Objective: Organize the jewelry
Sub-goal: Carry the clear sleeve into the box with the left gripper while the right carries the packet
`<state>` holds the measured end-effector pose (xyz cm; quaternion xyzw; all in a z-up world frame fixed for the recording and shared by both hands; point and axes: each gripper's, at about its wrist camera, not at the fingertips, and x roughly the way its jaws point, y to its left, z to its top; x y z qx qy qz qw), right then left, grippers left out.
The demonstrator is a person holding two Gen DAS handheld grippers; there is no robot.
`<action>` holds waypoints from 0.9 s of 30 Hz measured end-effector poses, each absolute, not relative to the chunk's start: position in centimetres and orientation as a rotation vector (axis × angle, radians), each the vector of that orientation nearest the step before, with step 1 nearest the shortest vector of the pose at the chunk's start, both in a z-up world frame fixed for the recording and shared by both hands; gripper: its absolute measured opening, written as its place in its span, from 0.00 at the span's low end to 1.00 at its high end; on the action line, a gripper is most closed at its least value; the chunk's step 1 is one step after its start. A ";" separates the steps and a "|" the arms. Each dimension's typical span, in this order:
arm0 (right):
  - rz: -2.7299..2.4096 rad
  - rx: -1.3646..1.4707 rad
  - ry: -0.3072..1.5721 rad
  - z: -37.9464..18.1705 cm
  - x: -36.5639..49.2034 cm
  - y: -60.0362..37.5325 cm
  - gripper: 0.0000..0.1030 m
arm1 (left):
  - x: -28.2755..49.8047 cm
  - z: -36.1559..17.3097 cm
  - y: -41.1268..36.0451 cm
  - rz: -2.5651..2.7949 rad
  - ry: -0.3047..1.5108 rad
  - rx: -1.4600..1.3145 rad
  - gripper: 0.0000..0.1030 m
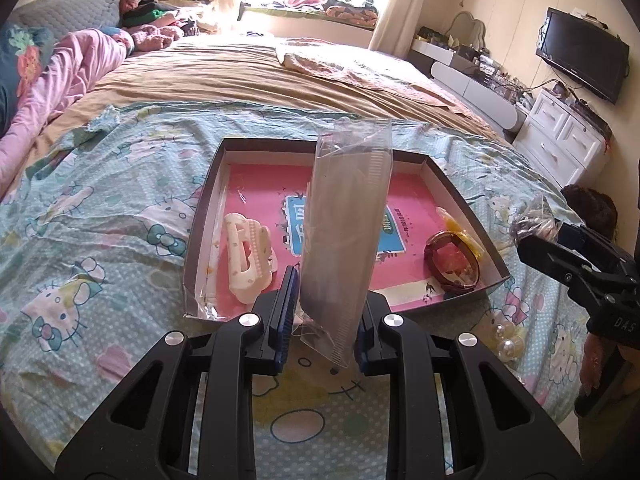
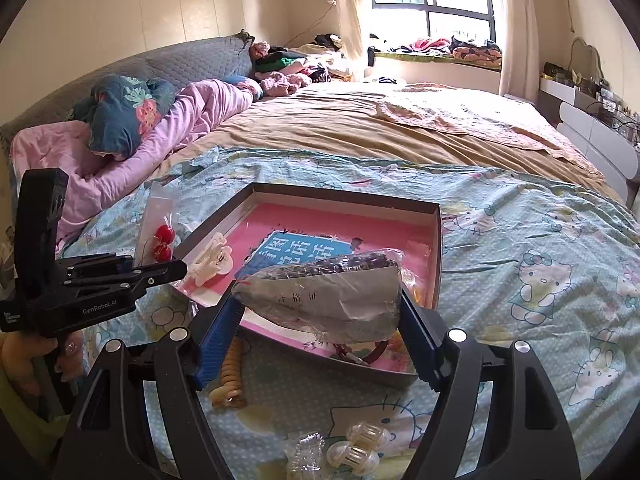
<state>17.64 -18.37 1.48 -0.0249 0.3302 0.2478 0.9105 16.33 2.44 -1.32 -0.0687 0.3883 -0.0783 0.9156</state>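
Your left claw (image 1: 326,316) was clamped on the lower end of a clear packet (image 1: 346,236) that stood nearly upright between the pads, leaning a little toward the right finger. From the right wrist view the same packet (image 2: 160,224) showed red beads hanging inside, so the load sat low and the film above it was slack. It looked very light, thin and slippery; a pinch on bare film could let it slide, so the hold seemed best kept close to the beads or on the sealed edge.

Your right claw (image 2: 316,308) had its pads pressed, spread wide, against both ends of a crumpled bag (image 2: 320,296) holding dark beads with a paper slip. Judged soft, bulky and a bit heavier, it would sag between the fingers; squeezing harder would only crush the paper.

Both packets hung over the near part of the shallow tray (image 1: 202,216), just ahead of each claw. Inside it lay a cream hair clip (image 1: 250,256) ahead-left of the left claw, and a dark bangle (image 1: 452,264) ahead-right, with yellow wrapping behind it.

On the bedspread (image 1: 100,220) outside the tray: clear round beads (image 1: 506,340) just right of the left claw, a coiled hair tie (image 2: 232,376) beneath the right claw's left finger, and pale bead balls (image 2: 360,444) below it.
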 end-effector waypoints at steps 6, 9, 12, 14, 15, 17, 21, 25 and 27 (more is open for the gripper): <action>0.495 -0.059 0.686 1.2 18.8 -18.3 0.71 | 17.3 -2.0 2.5 -0.171 0.817 -0.151 0.16; 0.489 -0.065 0.692 0.9 19.3 -18.1 0.71 | 17.6 -2.4 2.5 -0.175 0.826 -0.151 0.16; 0.487 -0.074 0.699 0.6 19.9 -17.9 0.71 | 18.1 -2.8 2.5 -0.177 0.837 -0.152 0.16; 0.485 -0.087 0.707 0.3 20.3 -17.5 0.71 | 18.3 -3.0 2.6 -0.180 0.843 -0.153 0.16; 0.486 -0.090 0.710 0.2 20.5 -17.5 0.71 | 18.3 -3.0 2.6 -0.180 0.844 -0.152 0.16; 0.486 -0.099 0.716 -0.1 20.9 -17.2 0.71 | 18.5 -3.2 2.7 -0.183 0.848 -0.151 0.17; 0.489 -0.117 0.729 -0.7 21.6 -16.4 0.71 | 18.6 -3.4 2.8 -0.187 0.855 -0.148 0.17; 0.488 -0.148 0.744 -1.4 22.2 -15.5 0.71 | 19.0 -3.8 3.0 -0.186 0.864 -0.153 0.17; 0.486 -0.155 0.754 -1.8 22.6 -15.2 0.71 | 19.1 -3.9 3.0 -0.186 0.869 -0.153 0.17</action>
